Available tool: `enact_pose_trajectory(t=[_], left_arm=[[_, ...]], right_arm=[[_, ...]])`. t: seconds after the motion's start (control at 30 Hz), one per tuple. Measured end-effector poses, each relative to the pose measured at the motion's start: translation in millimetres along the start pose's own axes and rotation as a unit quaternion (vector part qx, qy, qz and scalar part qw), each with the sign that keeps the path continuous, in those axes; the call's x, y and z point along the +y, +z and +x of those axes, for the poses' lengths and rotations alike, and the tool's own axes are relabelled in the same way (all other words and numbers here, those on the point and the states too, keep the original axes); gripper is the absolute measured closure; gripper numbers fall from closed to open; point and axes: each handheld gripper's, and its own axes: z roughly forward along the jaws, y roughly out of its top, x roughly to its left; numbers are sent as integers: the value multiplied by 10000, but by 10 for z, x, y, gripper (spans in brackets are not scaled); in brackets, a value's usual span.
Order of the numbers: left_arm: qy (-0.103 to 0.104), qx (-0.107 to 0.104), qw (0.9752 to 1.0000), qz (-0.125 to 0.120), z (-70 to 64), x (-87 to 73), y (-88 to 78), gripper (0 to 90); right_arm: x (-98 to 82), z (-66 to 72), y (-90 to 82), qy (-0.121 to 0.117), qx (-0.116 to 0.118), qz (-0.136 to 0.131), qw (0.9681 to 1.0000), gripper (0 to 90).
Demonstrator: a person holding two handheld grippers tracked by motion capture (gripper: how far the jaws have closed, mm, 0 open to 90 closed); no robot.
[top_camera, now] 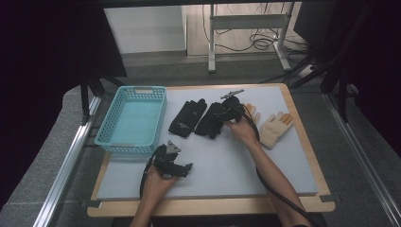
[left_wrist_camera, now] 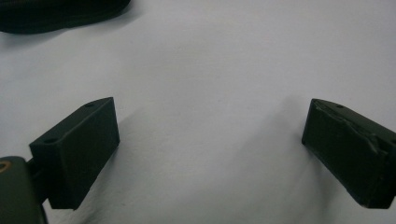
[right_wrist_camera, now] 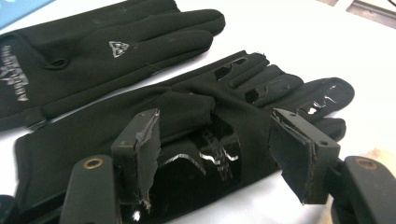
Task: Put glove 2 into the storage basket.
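- right gripper [right_wrist_camera: 215, 154] jaws apart, straddling the near black glove [right_wrist_camera: 196, 116] on the mat [top_camera: 227, 161], not pinching yet
- glove's probably floppy, light; I'd grab the raised palm fold
- left gripper [left_wrist_camera: 210, 154] open, empty

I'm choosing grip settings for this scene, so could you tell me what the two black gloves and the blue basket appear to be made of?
The nearer black glove looks like matte stretch fabric with glossy, probably rubbery grip strips that glint on palm and fingers. The farther black glove looks like the same soft knit, with a printed logo. The blue basket seems to be rigid moulded plastic, judging by its even perforated walls.
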Motion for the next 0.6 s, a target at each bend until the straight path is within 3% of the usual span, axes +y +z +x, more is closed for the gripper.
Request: enact_pose_trajectory(t=[0.3,0.33,0.37,0.4,0.5,0.6], left_arm=[[0,0,10000,-4,2,0,1,43],[-1,0,10000,-4,2,0,1,43],[-6,-3,10000,-5,1,0,2,44],[-8,-3,10000,-4,1,0,2,43],[0,1,10000,4,1,1,1,43],[4,2,10000,3,2,1,1,43]], right_arm=[[43,36,274,-132,-179,386,9990,376],[45,45,280,-146,-193,391,9989,430],[47,49,281,-114,-48,420,9990,547],[40,51,287,-8,89,415,9991,561],[27,30,283,97,193,407,9989,647],[13,-3,271,300,382,385,9981,798]])
